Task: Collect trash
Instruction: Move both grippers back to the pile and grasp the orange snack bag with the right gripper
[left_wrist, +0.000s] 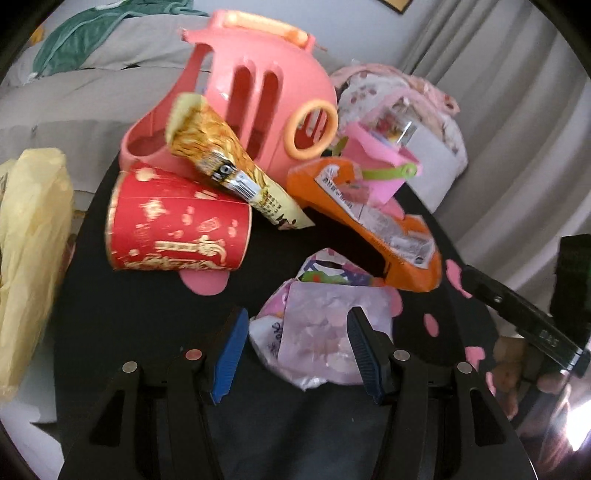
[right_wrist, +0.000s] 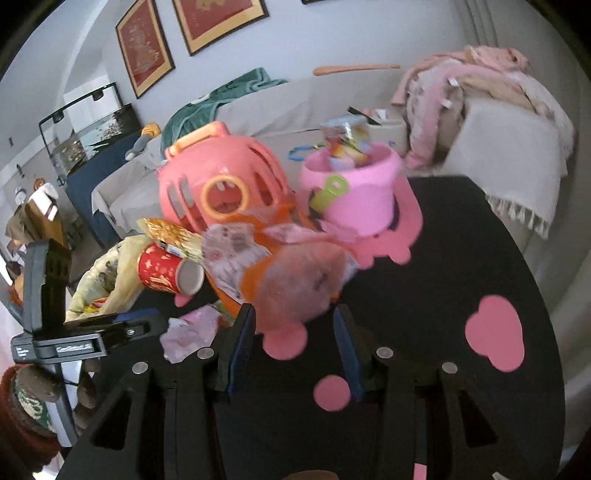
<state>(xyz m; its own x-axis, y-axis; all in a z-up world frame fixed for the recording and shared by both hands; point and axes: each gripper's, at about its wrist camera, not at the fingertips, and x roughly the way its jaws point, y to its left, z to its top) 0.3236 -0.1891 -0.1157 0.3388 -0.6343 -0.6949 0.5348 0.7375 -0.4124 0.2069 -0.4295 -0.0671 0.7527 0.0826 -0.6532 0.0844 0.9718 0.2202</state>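
On a black table with pink spots (left_wrist: 155, 306) lie a red paper cup (left_wrist: 177, 229) on its side, a gold snack bag (left_wrist: 221, 166), an orange wrapper (left_wrist: 369, 221) and a crumpled pale pink wrapper (left_wrist: 325, 328). My left gripper (left_wrist: 295, 343) is open, its blue-padded fingers on either side of the pink wrapper. My right gripper (right_wrist: 295, 332) is open; the blurred orange wrapper (right_wrist: 291, 280) lies just ahead of its fingers. The pink wrapper (right_wrist: 192, 328) sits to their left.
A coral plastic basket (left_wrist: 258, 88) lies tipped at the table's far side. A small pink bucket (right_wrist: 354, 188) holds wrappers. A yellow plastic bag (left_wrist: 29, 251) hangs at the table's left. A grey sofa (right_wrist: 288, 107) and clothes pile stand behind.
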